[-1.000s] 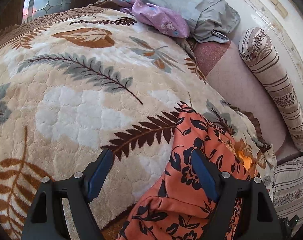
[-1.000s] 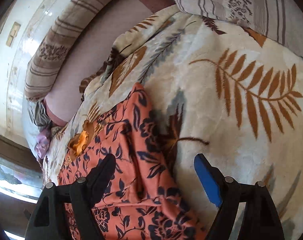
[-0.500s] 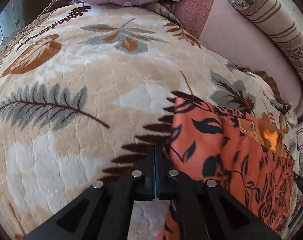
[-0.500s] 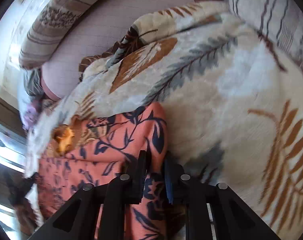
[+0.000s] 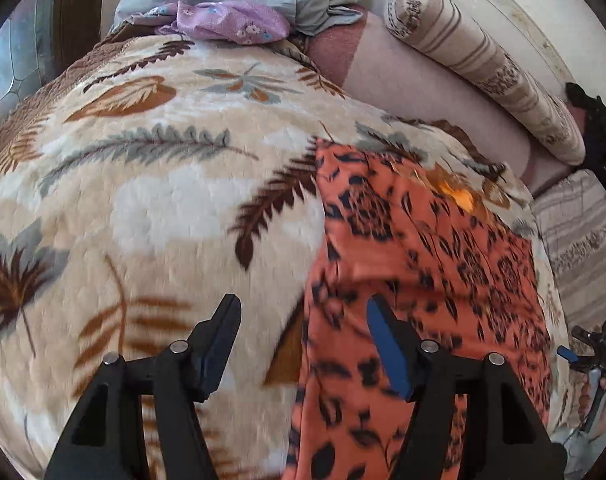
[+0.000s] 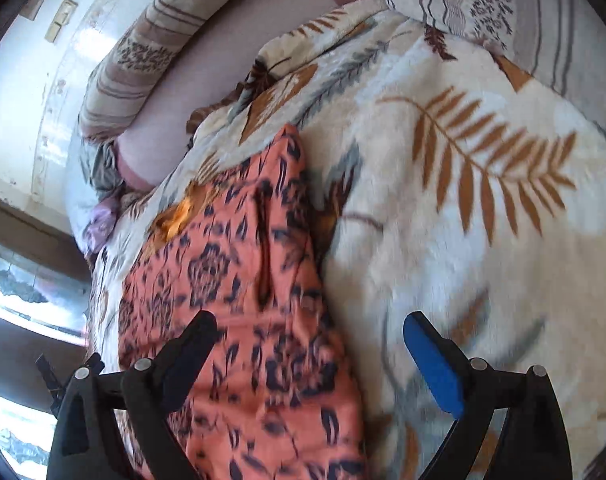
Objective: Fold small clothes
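Lying flat — orange garment [image 5: 415, 248], dark floral print

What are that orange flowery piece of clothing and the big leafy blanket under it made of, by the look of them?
The orange garment looks like a thin, smooth woven fabric, perhaps rayon or polyester: it lies flat with soft folds and a printed dark floral pattern. The leaf-print blanket looks like thick plush fleece, likely synthetic: its surface is fuzzy, matte and embossed in small puffy bumps. Neither fibre can be confirmed from the pictures.

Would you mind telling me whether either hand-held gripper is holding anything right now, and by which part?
Nothing is held. Both the left hand-held gripper and the right hand-held gripper are opening above the orange floral garment, pads clear of it.
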